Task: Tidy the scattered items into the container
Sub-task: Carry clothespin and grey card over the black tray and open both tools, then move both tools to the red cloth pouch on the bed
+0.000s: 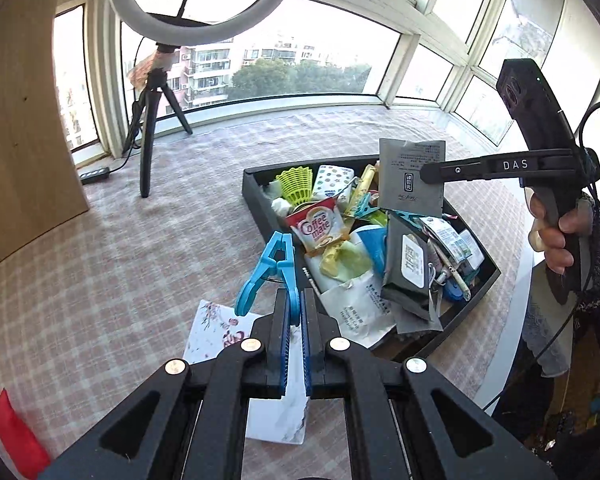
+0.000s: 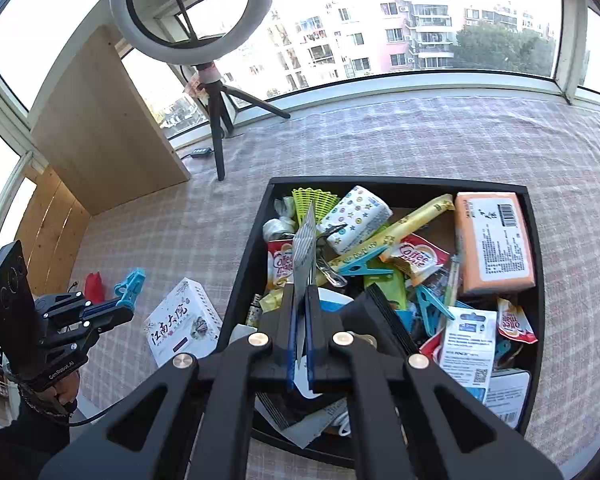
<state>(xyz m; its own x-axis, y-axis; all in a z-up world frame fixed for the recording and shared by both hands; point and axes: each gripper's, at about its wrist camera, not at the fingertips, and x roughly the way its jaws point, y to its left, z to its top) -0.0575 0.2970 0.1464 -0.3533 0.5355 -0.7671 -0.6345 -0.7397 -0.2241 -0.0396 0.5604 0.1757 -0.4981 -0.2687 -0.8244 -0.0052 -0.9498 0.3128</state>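
Observation:
A black tray (image 1: 253,194) (image 2: 242,264) on the checked tablecloth is heaped with packets, pegs and sachets. My left gripper (image 1: 295,295) (image 2: 125,309) is shut on a blue clothes peg (image 1: 274,266) (image 2: 131,281), held above the cloth just left of the tray. My right gripper (image 2: 300,294) (image 1: 424,172) is shut on a grey sachet (image 1: 412,178) (image 2: 306,246), which hangs over the tray's contents. A white printed box (image 2: 182,320) (image 1: 214,330) lies on the cloth beside the tray, under the left gripper. A red item (image 2: 94,285) (image 1: 14,428) lies further left.
A ring light on a black tripod (image 1: 150,128) (image 2: 218,128) stands at the back of the table, with a power strip (image 1: 95,174) near it. A wooden board (image 1: 20,140) (image 2: 100,136) stands at the left. Windows run along the far side. A person's hand (image 1: 552,240) holds the right gripper's handle.

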